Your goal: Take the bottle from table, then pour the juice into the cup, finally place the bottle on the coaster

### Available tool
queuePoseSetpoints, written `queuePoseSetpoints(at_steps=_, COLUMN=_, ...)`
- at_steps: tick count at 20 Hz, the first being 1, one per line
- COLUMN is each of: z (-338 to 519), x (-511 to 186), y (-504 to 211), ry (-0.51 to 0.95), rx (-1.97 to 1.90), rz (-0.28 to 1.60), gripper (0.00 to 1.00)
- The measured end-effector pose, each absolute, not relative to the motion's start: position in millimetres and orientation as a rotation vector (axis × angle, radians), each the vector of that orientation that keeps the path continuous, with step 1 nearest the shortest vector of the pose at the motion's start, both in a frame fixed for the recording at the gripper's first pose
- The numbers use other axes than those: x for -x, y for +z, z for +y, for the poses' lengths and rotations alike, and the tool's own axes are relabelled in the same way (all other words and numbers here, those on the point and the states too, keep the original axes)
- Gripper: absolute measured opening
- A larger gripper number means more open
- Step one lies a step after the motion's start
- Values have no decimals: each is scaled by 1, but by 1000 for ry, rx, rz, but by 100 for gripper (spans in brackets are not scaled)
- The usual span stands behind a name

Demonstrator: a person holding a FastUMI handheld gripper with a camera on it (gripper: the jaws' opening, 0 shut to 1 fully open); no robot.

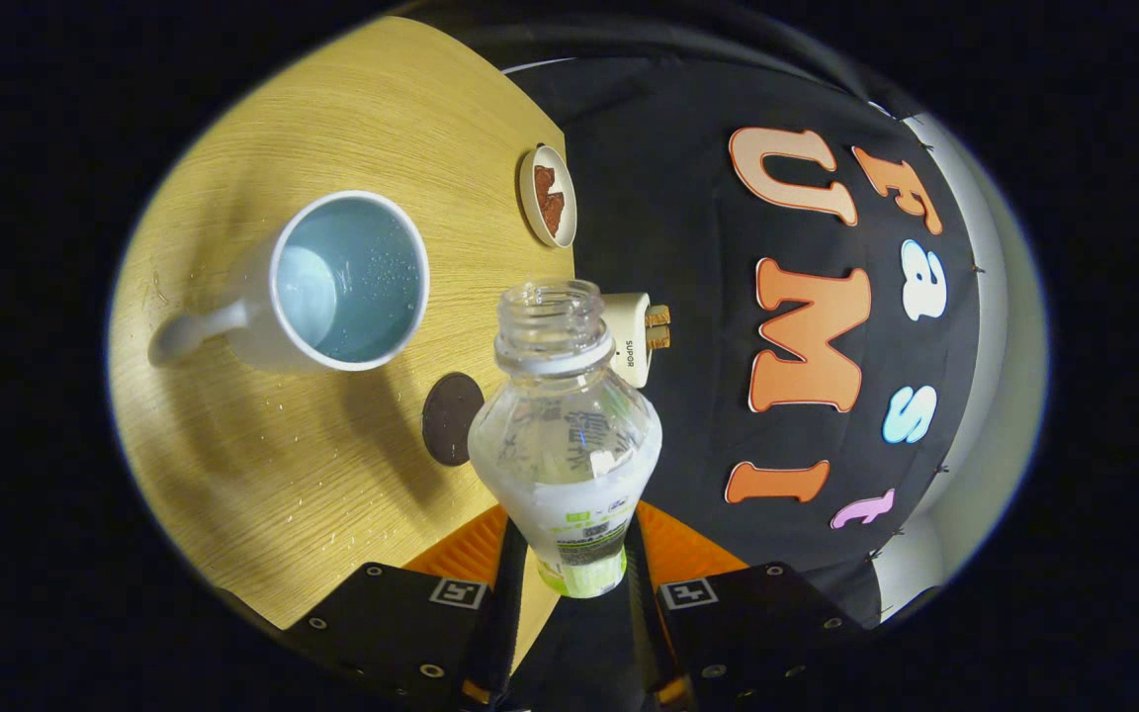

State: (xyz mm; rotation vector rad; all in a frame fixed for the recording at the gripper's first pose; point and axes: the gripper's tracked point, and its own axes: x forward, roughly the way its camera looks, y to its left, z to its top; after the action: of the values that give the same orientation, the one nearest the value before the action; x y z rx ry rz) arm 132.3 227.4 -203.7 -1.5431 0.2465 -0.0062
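Between the fingers at lower centre of the frame, the gripper point(579, 564) clamps the uncapped bottle point(569, 435), lifted and looking nearly empty; the cup point(347, 282) at upper left holds liquid, so pouring seems done, leaving the dark coaster point(449, 418) placement

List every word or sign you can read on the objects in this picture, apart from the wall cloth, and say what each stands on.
"SUPOR": on the white block just beyond the bottle.
Bottle label: print too small to read; the tool is shut on the bottle at the label.
Cup and coaster: no text.
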Motion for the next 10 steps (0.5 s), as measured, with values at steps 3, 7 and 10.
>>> queuePoseSetpoints(at_steps=3, z=230, x=-135, y=-199, ry=-4, rx=1599, rz=224, gripper=49)
queuePoseSetpoints(at_steps=7, z=235, x=-138, y=-192, ry=6, rx=1662, rz=195, gripper=49)
queuePoseSetpoints(at_steps=10, z=235, x=-141, y=-187, ry=7, rx=1699, rz=181, gripper=49)
